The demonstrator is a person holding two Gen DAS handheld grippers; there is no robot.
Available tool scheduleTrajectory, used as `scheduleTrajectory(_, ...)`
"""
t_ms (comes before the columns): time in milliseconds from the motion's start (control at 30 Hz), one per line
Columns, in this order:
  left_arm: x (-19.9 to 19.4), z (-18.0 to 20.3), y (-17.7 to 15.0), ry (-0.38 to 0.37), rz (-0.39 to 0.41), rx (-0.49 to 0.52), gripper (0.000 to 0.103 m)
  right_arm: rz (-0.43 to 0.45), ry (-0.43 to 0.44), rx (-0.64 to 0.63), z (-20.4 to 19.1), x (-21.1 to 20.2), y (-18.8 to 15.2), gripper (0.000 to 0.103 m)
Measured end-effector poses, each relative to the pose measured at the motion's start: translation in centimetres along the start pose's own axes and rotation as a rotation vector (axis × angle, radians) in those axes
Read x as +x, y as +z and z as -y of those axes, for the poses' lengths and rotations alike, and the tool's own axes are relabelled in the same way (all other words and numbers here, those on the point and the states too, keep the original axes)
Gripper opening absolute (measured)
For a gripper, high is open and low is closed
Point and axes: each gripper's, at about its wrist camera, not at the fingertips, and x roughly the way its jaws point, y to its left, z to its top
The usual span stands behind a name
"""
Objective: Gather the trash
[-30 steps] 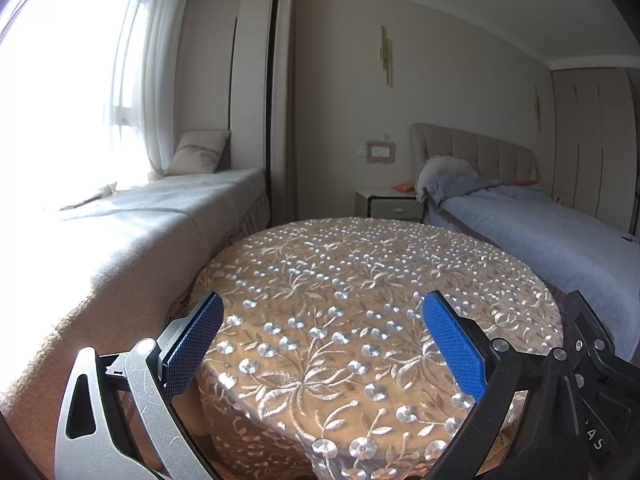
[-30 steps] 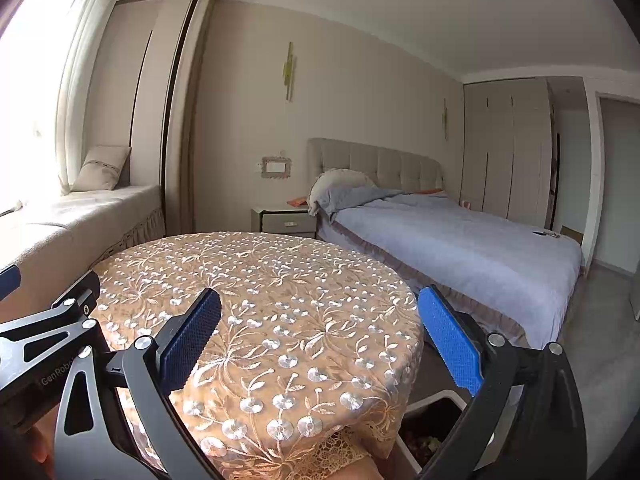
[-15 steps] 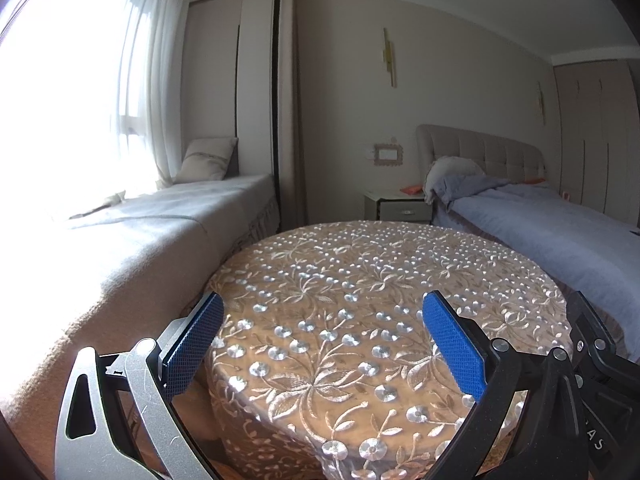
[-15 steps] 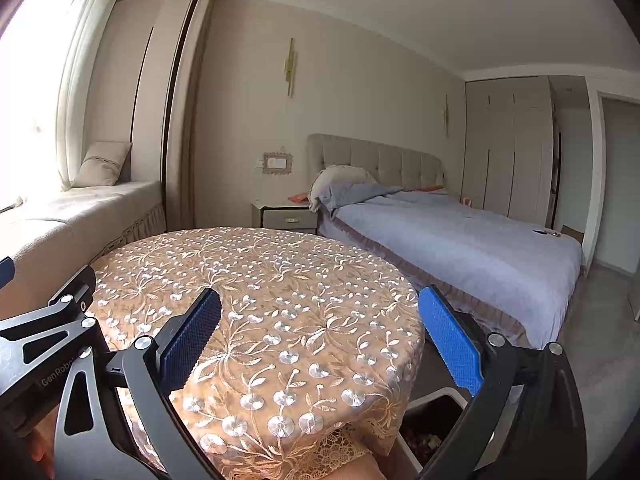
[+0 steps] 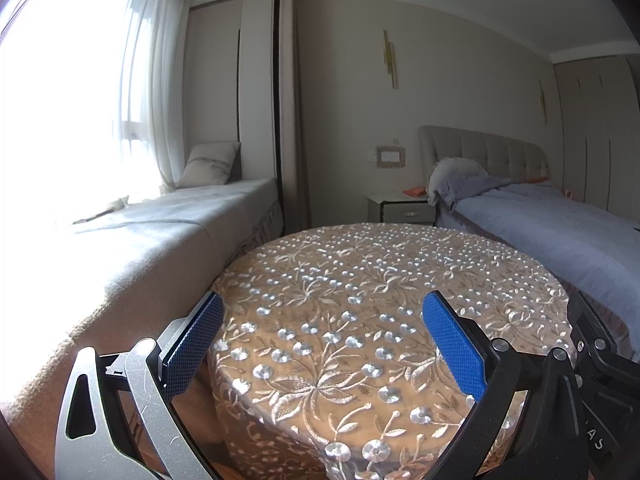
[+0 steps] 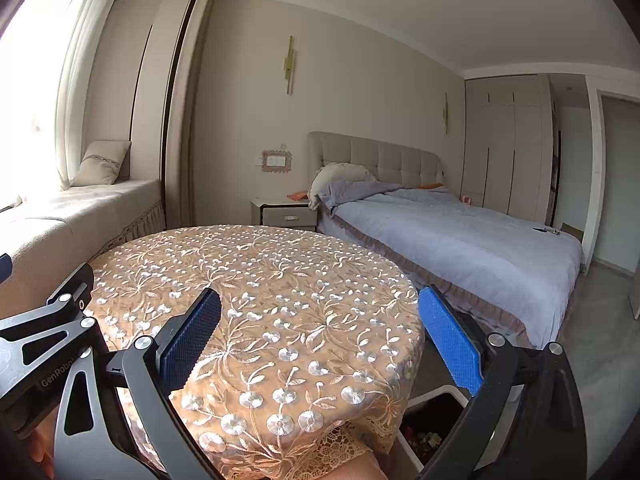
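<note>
The left gripper [image 5: 322,346] has swung rightward; both jaws gape empty, trash bin [image 6: 430,426] beneath the right gripper [image 6: 320,342].

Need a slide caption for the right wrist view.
Open right gripper above the embroidered round table, white trash bin below, bed behind.

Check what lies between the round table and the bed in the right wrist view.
A white trash bin with scraps inside stands on the floor beside the round table; grey floor runs on to the bed.

Round table [image 6: 280,300] near; bin [image 6: 436,432] at its right foot; window seat [image 5: 140,248] left; bed [image 6: 460,240] far right; nightstand [image 6: 284,214] between.
</note>
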Motion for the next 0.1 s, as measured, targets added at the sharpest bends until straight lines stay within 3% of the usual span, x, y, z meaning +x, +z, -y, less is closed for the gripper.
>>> scheduleTrajectory(100,0.12,-0.05,0.04,-0.014,-0.015,-0.009,0.098,0.002,-0.001,0.003,0.06,0.01,-0.05,0.098)
